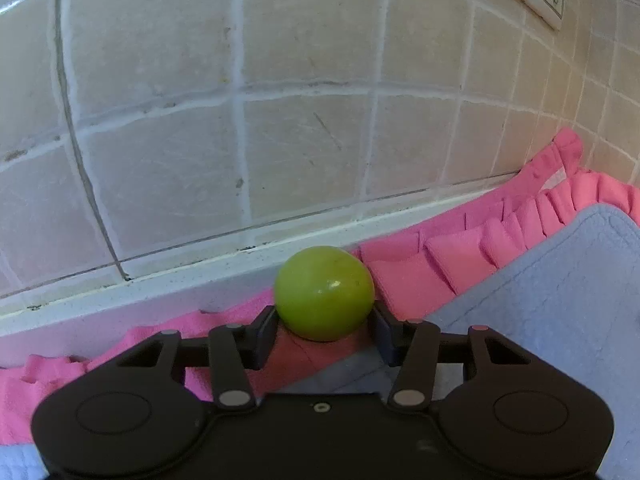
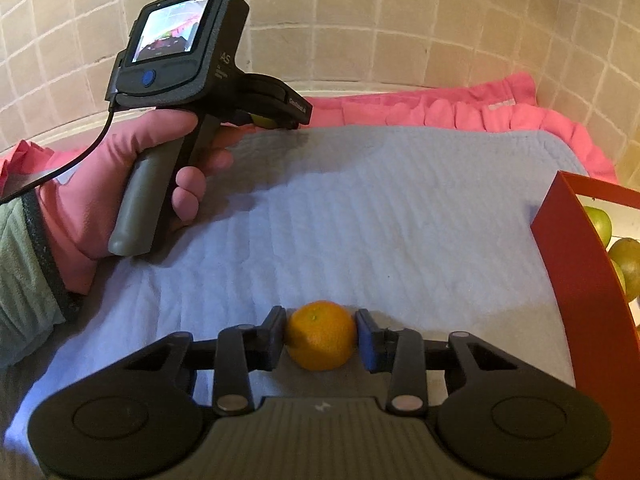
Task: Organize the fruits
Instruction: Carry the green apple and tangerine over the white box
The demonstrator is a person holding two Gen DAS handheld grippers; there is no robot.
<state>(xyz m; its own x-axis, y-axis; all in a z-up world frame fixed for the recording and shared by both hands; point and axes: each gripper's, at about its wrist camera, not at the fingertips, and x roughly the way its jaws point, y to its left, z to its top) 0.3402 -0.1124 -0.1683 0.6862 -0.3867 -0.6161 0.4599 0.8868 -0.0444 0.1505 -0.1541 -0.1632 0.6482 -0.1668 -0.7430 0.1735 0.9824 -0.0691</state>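
Observation:
A green round fruit rests on the pink frilled cloth near the tiled wall. My left gripper is shut on it, one pad pressing each side. In the right wrist view that same left gripper is held by a hand in a pink glove, with a sliver of the green fruit showing between its fingers. A small orange sits on the light blue towel, and my right gripper is shut on it with both pads against its sides.
A red container stands at the right edge of the blue towel and holds green fruits. The tiled wall rises just behind the cloths, with a white ledge at its foot. A cable trails from the left gripper.

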